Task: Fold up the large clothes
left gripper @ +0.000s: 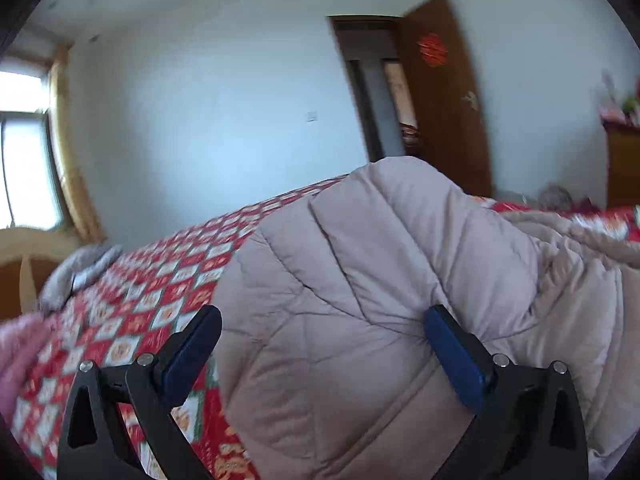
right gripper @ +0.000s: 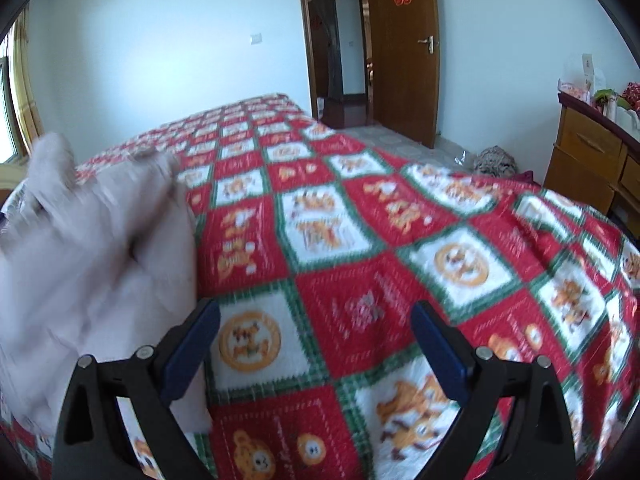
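Quilted beige coat (left gripper: 360, 280) bunching on checked bedspread (right gripper: 360, 240); left claw (left gripper: 320, 344) and right claw (right gripper: 316, 340) hovering spread, gripping nothing; advising pinching a hem edge before folding.

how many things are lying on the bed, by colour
beige: 1, the padded coat
grey: 1, a fuzzy garment near the headboard
pink: 1, a fuzzy item at the left edge, too blurred to name
total: 3, all on the red patterned bedspread
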`<control>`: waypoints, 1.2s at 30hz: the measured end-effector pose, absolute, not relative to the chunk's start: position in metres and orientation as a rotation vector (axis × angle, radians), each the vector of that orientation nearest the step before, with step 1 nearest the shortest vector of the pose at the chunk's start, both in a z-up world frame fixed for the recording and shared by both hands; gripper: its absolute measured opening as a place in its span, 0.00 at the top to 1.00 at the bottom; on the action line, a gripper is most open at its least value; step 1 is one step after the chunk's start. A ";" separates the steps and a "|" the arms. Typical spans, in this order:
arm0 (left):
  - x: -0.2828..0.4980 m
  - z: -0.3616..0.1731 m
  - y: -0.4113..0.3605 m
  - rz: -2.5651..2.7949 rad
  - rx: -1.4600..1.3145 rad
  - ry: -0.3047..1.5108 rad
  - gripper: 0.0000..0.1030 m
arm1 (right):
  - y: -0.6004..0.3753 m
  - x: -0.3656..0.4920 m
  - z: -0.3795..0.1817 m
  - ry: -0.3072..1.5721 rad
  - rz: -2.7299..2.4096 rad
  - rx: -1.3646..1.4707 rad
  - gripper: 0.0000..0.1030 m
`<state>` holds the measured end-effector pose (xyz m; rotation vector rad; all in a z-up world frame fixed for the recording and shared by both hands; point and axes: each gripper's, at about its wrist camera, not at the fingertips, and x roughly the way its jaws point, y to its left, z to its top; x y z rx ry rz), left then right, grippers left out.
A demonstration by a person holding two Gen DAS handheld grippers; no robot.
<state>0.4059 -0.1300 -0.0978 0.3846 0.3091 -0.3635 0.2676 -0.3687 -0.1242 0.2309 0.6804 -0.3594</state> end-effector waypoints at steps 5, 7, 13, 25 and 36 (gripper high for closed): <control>0.407 -0.116 -0.206 -0.527 0.459 0.380 0.01 | -0.378 0.288 -0.095 0.625 -0.365 0.222 0.08; 0.417 -0.123 -0.214 -0.532 0.457 0.402 0.01 | -0.383 0.292 -0.090 0.623 -0.367 0.229 0.13; 0.425 -0.119 -0.195 -0.551 0.422 0.418 0.01 | -0.394 0.281 -0.074 0.575 -0.338 0.297 0.16; 0.426 -0.074 -0.115 -0.259 0.242 0.394 0.01 | -0.293 0.371 -0.058 0.707 0.067 0.190 0.53; 0.459 -0.136 -0.143 -0.344 0.127 0.600 0.01 | -0.330 0.398 -0.148 0.882 0.013 0.221 0.57</control>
